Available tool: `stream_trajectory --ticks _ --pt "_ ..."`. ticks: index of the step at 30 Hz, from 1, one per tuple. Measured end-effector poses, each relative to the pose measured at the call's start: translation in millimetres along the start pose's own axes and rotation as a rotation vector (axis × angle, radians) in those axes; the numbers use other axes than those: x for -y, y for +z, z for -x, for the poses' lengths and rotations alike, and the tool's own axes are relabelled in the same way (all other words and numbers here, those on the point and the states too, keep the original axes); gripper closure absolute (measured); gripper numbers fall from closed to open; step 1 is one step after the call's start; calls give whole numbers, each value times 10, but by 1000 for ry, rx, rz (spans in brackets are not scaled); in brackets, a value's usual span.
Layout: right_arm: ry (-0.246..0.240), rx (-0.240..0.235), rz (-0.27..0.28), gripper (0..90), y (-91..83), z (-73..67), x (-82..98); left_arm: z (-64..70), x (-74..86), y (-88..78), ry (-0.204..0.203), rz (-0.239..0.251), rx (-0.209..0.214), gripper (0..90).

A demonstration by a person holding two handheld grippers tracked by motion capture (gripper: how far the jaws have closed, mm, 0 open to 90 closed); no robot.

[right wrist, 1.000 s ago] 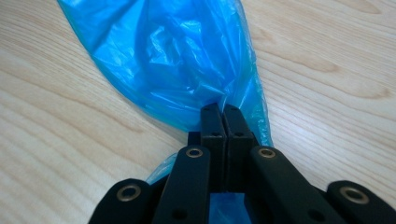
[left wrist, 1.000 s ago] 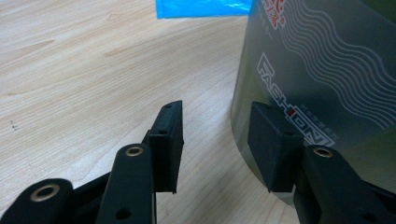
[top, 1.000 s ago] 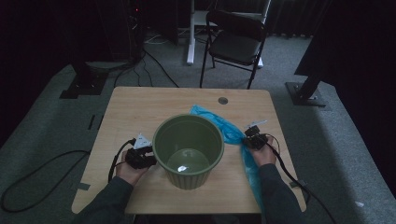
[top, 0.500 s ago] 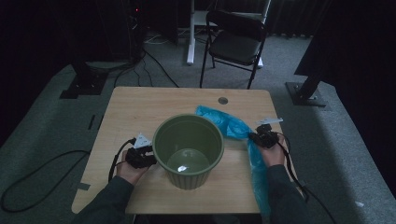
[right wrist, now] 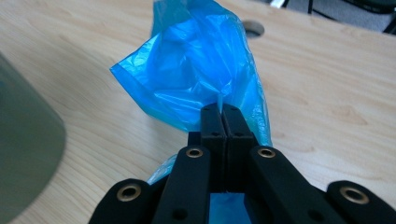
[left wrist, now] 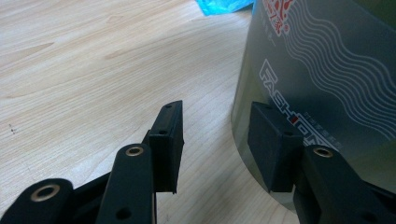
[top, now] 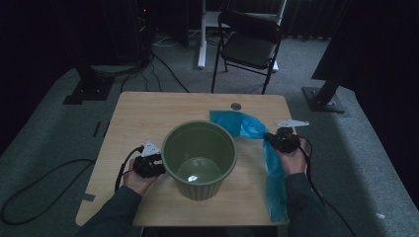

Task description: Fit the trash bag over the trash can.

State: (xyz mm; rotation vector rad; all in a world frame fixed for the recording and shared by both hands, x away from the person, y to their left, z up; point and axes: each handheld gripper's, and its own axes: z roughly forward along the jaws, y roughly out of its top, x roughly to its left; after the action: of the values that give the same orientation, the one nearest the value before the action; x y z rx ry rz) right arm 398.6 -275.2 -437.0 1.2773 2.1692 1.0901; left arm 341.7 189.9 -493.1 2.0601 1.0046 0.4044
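Nearest the person, the right gripper (right wrist: 222,109) pinches a blue plastic bin bag (right wrist: 196,70) flat between closed jaws; the thin film could tear or slip free if it snags on the green waste bin (top: 199,158). Beyond, the bag trails across the wooden table (top: 148,113) just beside that bin. At the bin's far side, the left gripper (left wrist: 215,140) stands half-open, one pad at its wall.

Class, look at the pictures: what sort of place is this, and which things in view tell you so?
Probably a lab or studio set up for recording, not a home: a bare wooden table on grey carpet, black stands with trailing cables, and a folding chair behind.
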Motion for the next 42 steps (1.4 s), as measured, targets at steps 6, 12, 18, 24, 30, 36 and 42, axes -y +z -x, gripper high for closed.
stream_trajectory --ticks 6,12,18,24,30,36,42 --pt "-9 -15 44 898 -108 -54 -78 -1 0 0 0 0 0 561" --pt "-34 -34 103 897 -266 -154 -205 0 -1 -3 2 0 0 562" --pt "-48 -47 141 897 -377 -208 -292 0 -1 -3 2 0 0 561" --pt "-73 -55 182 897 -521 -293 -399 0 -1 -3 2 0 0 562" --pt "-91 -64 207 897 -596 -353 -466 -1 -1 -3 2 0 1 562" --pt "-91 -76 224 897 -639 -386 -504 -1 -1 -2 2 0 0 562" --pt "-97 -82 239 898 -692 -410 -556 -1 -1 -3 2 -1 1 562"
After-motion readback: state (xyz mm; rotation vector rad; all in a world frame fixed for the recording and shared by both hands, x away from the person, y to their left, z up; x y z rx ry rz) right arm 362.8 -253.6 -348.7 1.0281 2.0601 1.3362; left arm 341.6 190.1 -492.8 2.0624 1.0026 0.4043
